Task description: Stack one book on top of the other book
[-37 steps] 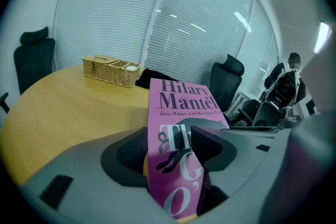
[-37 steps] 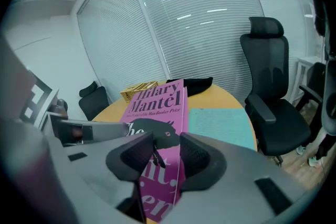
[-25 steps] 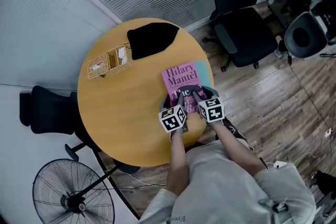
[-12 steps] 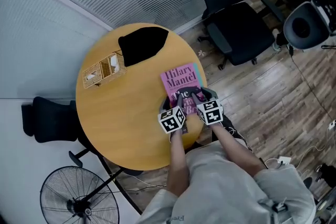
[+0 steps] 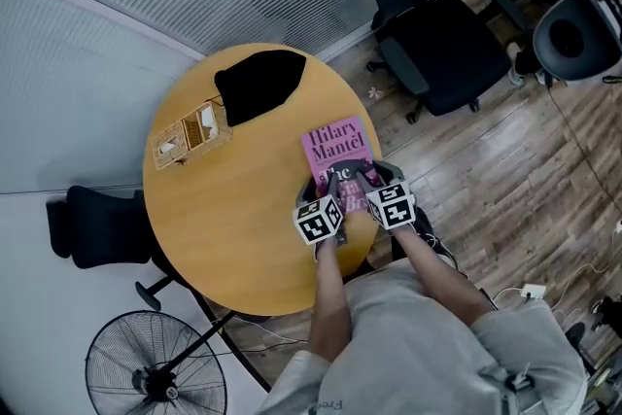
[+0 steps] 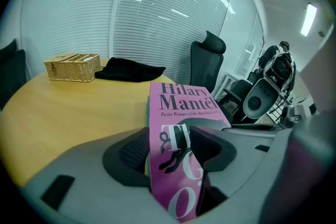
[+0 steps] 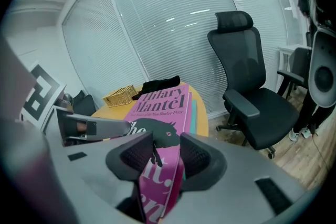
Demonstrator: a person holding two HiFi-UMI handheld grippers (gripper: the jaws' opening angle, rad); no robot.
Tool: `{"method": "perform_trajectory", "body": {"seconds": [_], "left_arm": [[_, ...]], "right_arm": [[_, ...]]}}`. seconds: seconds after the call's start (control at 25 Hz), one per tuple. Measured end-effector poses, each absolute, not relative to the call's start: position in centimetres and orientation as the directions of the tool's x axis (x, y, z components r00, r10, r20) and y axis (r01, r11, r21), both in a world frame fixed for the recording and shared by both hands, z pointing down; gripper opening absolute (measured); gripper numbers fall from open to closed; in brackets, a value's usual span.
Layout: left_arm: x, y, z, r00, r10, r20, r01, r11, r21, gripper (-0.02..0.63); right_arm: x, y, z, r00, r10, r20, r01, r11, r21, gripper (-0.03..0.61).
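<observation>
gripping the pink book [image 5: 337, 154] at its near end with both tools: left gripper [image 5: 334, 182] taking the near left corner, right gripper [image 5: 365, 177] taking the near right one. closing the left jaws narrowly on the book's thickness, with the ribbed pads [image 6: 135, 153] pressing on either face and the cover running up between them. doing the same on the right, with jaws drawn in part way and clamping the pink edge.

holding the two marker cubes side by side just above the near rim of the round wooden table [image 5: 224, 219], both tools pointing away from the person and slanting down.

lying near the table's right edge, title end pointing away, and covering the teal book [image 7: 194, 112] almost fully — only a thin teal strip peeking out along the right side. no telling here between a near end resting flat on the teal book and one raised a little off it.

sitting well apart at the far left of the table: a wicker basket [image 5: 191, 133] and, just beside it, a black cloth [image 5: 258, 83]. standing beyond the table, a black office chair [image 5: 442, 44] — and on the floor at the near left, a fan [image 5: 155, 374].
</observation>
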State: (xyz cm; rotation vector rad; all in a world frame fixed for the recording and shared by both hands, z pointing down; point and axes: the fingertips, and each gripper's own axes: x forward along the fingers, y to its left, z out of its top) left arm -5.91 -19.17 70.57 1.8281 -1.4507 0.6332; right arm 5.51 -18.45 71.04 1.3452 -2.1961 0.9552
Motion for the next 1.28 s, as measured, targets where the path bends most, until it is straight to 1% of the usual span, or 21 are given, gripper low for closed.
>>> {"method": "perform_trajectory", "body": {"seconds": [0.28,0.72,0.92,1.08,1.28], "left_arm": [[-5.7,-19.2,71.7,0.250,-0.595,0.764,-0.968,-0.124,0.220,0.259],[-5.8,-19.6,71.8,0.244,-0.620,0.746,-0.969,-0.126,0.213,0.259],[-5.8,-19.6,71.8,0.274,-0.621,0.735,-0.960,-0.136,0.244,0.259],[-6.3,-19.7,71.3,0.298,-0.650,0.699,-0.948,-0.117,0.295,0.259],[-8.1,-19.7,69.0,0.243,-0.724,0.646,-0.952,-0.051,0.301,0.259]], "right_arm": [[5.7,-18.5,72.3,-0.498,-0.586,0.639,-0.866,0.300,-0.400,0.167],[5.6,-18.9,72.8,-0.545,-0.551,0.632,-0.837,0.308,-0.452,0.167],[5.7,-19.1,72.9,-0.551,-0.547,0.630,-0.833,0.314,-0.457,0.167],[5.6,-19.0,72.7,-0.548,-0.541,0.638,-0.836,0.336,-0.433,0.173],[6.2,-19.1,72.5,-0.589,-0.492,0.641,-0.806,0.417,-0.420,0.179]]}}
